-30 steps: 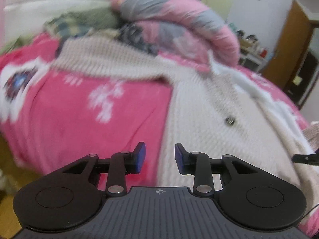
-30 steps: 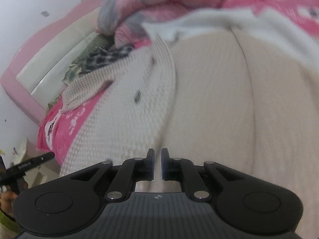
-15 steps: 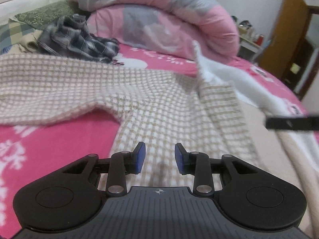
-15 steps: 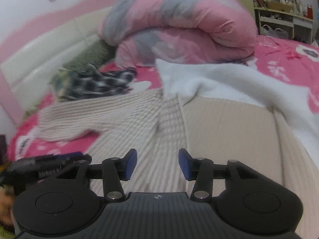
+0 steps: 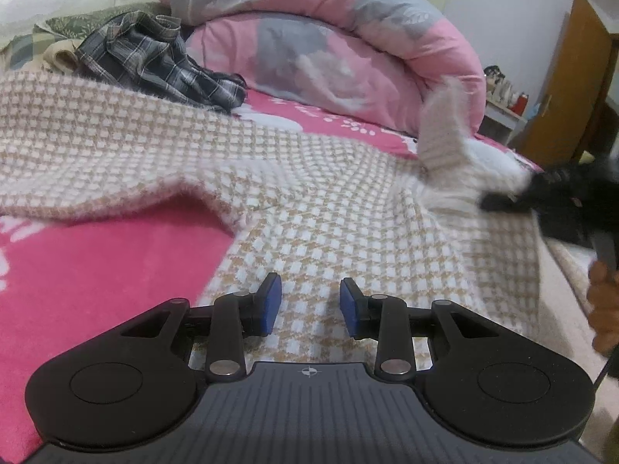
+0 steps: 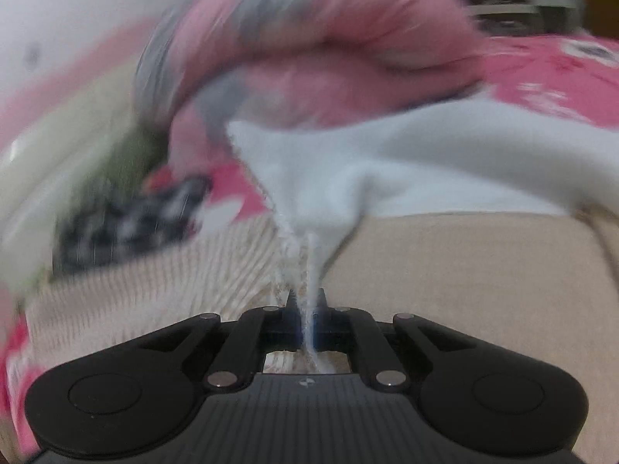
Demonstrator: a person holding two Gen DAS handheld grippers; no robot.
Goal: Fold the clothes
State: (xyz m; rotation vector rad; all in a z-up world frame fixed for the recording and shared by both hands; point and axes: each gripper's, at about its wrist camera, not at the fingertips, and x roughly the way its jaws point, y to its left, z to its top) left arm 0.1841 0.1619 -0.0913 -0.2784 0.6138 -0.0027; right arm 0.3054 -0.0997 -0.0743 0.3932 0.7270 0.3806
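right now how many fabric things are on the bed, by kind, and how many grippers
knit cardigan: 1
plaid shirt: 1
rolled pink and grey quilt: 1
green patterned pillow: 1
grippers: 2, left gripper, right gripper
total: 6

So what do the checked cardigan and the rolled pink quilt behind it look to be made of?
Checked cardigan: looks like a thick wool-type knit, beige and white in small woven checks, with fuzzy edges and a fluffy white inner face; fibre unclear. Rolled pink quilt: smooth printed cloth, probably cotton or a blend, over soft padding, judging by its puffy roll and rounded creases.
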